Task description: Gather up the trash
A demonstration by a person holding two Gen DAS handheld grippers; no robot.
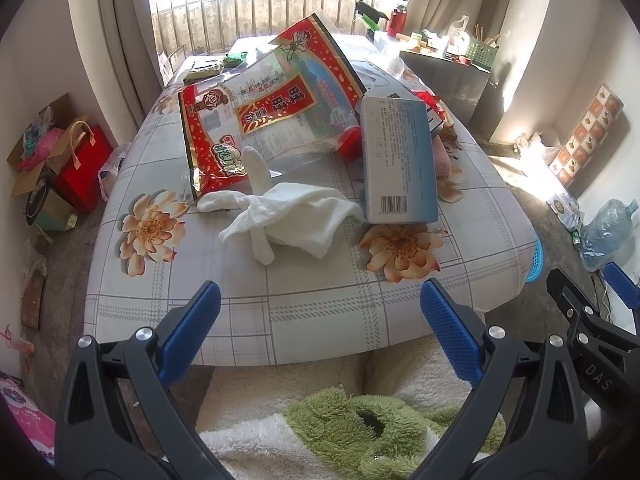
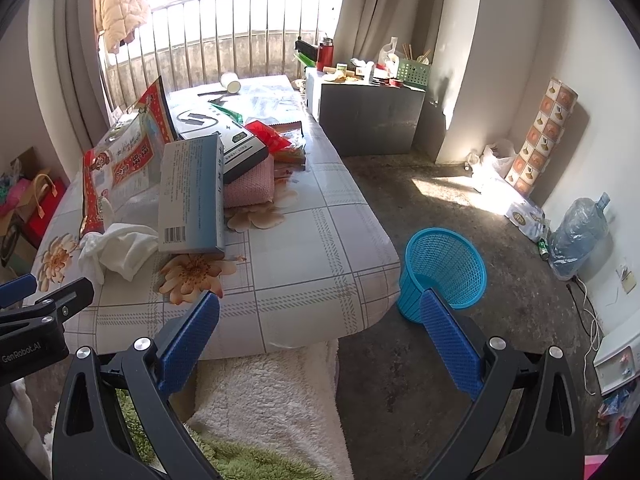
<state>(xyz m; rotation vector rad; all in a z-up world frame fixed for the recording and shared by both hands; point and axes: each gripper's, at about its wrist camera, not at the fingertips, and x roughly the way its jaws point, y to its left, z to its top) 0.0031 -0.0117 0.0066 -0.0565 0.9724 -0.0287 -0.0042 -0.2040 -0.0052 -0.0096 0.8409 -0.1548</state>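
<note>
Trash lies on a table under a floral checked cloth point(image 1: 304, 316). Crumpled white tissue point(image 1: 288, 216) is nearest, with a large red and white snack bag point(image 1: 264, 116) behind it and a grey-blue cardboard box point(image 1: 396, 160) to its right. My left gripper point(image 1: 320, 312) is open and empty, hovering before the table's near edge. The right gripper point(image 2: 320, 320) is open too, holding nothing, just off the table's front right corner. A blue mesh wastebasket point(image 2: 444, 276) stands on the floor beside that corner. From the right wrist view the tissue point(image 2: 116, 248) and box point(image 2: 192, 196) sit to the left.
Further back on the table lie a pink cloth point(image 2: 248, 188), a black and white box point(image 2: 224, 136), red wrappers point(image 2: 268, 136) and a paper cup point(image 2: 232, 82). A grey cabinet point(image 2: 368, 120) stands beyond. Bags and boxes point(image 1: 60, 164) crowd the floor at left; a water jug point(image 2: 580, 232) is at right.
</note>
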